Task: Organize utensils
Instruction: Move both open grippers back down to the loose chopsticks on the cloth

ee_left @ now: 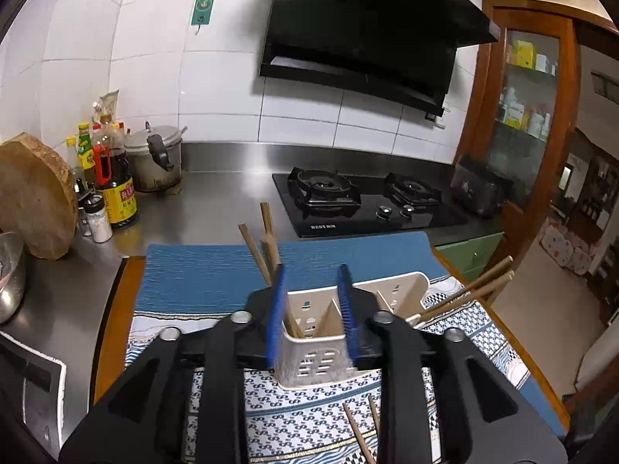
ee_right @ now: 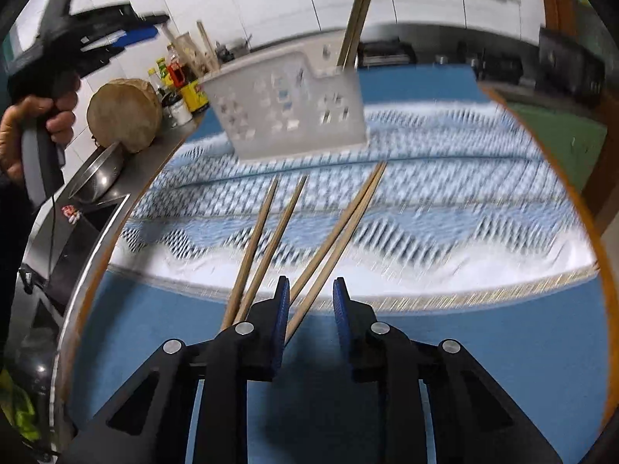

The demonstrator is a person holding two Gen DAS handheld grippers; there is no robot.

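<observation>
Here the right gripper [ee_right: 311, 305] hangs low over the near end of the loose chopsticks [ee_right: 271, 232] on the patterned cloth [ee_right: 464, 201]. Its fingers stand parted and pinch nothing. The crossed pair's near tips run under the left finger; the other pair lies just left of it. All four run lengthwise, near to far, toward the white utensil holder [ee_right: 290, 112]. The left gripper [ee_left: 312, 313] is over that holder, fingers spread, empty, straddling the compartment where several chopsticks [ee_left: 267, 239] stand. Judged so, the right hand is nearer the loose ones.
</observation>
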